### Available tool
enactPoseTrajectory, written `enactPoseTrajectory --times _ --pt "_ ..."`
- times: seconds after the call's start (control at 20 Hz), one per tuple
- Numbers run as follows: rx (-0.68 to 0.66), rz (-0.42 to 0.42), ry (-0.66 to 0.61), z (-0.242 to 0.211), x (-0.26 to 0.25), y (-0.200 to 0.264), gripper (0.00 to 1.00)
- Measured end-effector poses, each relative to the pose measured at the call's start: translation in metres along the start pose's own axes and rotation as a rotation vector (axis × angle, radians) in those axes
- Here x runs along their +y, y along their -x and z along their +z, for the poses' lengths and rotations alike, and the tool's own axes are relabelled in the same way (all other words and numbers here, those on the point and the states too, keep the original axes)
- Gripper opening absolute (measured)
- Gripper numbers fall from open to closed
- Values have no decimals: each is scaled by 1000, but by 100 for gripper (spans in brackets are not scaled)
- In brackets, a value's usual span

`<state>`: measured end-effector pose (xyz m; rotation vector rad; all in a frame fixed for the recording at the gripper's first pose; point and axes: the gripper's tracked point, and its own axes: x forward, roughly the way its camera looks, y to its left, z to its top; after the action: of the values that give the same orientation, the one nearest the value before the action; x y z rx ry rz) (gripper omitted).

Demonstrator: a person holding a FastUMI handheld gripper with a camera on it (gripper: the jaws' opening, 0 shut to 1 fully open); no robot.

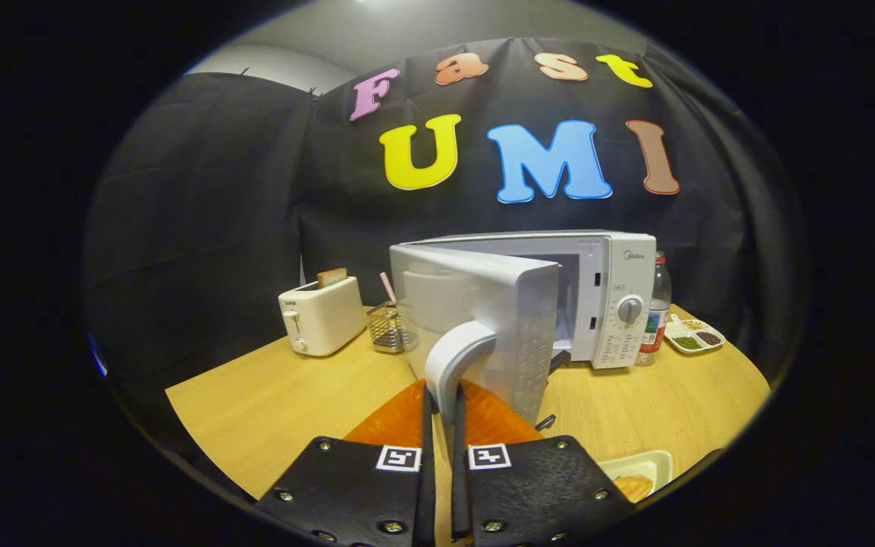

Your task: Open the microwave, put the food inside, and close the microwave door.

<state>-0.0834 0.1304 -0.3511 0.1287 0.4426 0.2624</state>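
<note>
though ajar, door handle (pixel 459 357) upright, tongs-clamped (pixel 441 406)

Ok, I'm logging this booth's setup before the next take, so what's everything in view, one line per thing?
microwave: 1, white, at the table's back, open
microwave door: 1, white, swung out toward the fingers
door handle: 1, white, between the fingers
toaster: 1, white, left of the microwave, bread slice in its slot
wire basket: 1, metal, between toaster and door
bottle: 1, clear, right of the microwave
divided dish: 1, white, right of the bottle
food plate: 1, cream, beside the fingers
orange mat: 1, under the fingers
table: 1, light wood
gripper: 1, black, closed on the handle
</note>
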Motion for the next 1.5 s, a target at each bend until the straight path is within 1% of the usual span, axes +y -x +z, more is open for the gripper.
enactPoseTrajectory --times 0.1,0.25,0.75,0.9,0.95,1.0,1.05,1.1,1.15,1.2,1.25,1.35,1.45,1.5 --pt "-15 9 -9 -2 20 2 8" --pt "-55 -23 21 -4 45 3 8" --pt "-217 -231 74 -9 119 -9 8" --pt "-204 -253 58 -10 123 -11 9" --pt "-201 -237 49 -10 128 -10 10" --pt "-201 -219 41 -11 131 -7 14" --pt "-203 -206 38 -11 133 -5 41" --pt "-211 -181 33 -9 140 0 49" --pt "-222 -154 31 -6 148 5 68" --pt "-225 -131 43 -4 154 12 79" --pt "-229 -111 60 -3 155 20 93" --pt "-236 -57 94 -2 158 35 97" --pt "-246 -20 126 0 147 57 95" --pt "-248 -17 154 1 133 68 95"
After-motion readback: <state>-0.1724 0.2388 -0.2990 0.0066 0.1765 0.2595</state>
